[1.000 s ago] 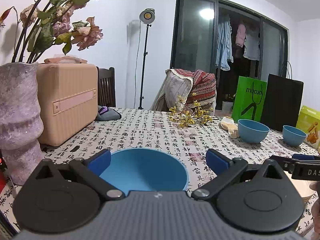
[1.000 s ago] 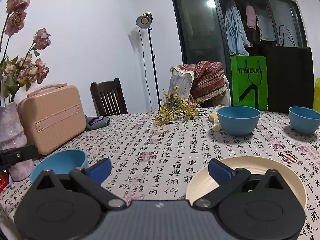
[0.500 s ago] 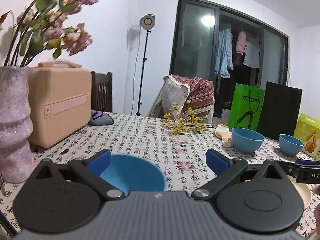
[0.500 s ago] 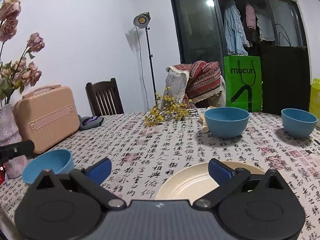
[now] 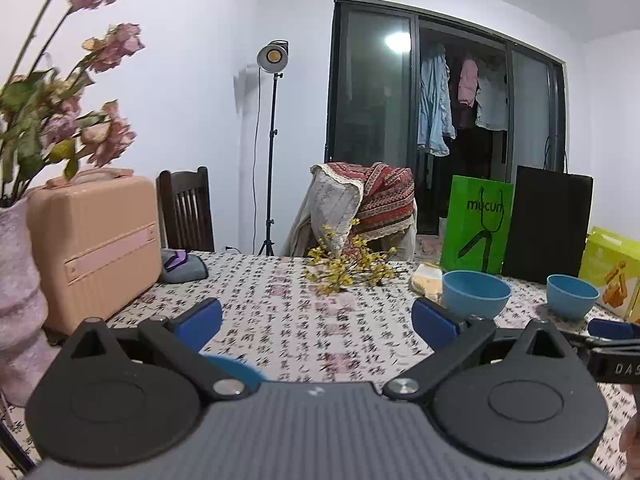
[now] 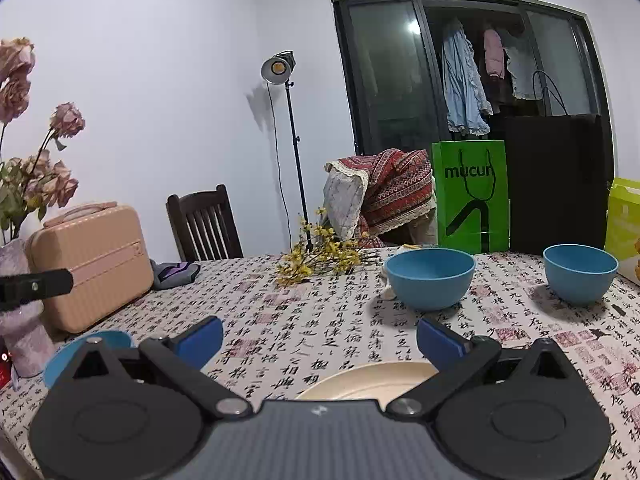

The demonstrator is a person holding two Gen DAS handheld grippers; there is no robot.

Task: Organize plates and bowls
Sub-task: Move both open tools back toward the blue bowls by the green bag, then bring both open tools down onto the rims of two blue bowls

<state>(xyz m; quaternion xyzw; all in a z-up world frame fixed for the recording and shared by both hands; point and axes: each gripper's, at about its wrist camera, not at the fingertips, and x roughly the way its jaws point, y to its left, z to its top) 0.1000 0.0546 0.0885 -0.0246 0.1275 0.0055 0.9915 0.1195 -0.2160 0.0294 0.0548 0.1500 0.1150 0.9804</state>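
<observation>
From my seat at the controls, the biggest thing in front of me is the table, covered by a cloth printed with black characters. On its far left stands a peach case, with a pale vase of dried pink flowers nearer to me at the edge. At the far side a black bag and a green bag stand upright side by side, with a yellow box further right. A chair draped with a patterned blanket sits behind the table, and a lamp on a stand rises by the wall. My left gripper has its blue-tipped fingers spread wide apart with nothing between them; only a sliver of a blue bowl shows just below and behind its left finger. My right gripper is likewise spread wide and holds nothing; a cream plate lies on the cloth right under it, its rim peeking out above the gripper body. Two more blue bowls sit well ahead on the right: a larger bowl and a smaller bowl, apart from each other. A sprig of yellow flowers lies on the cloth near the larger one.
</observation>
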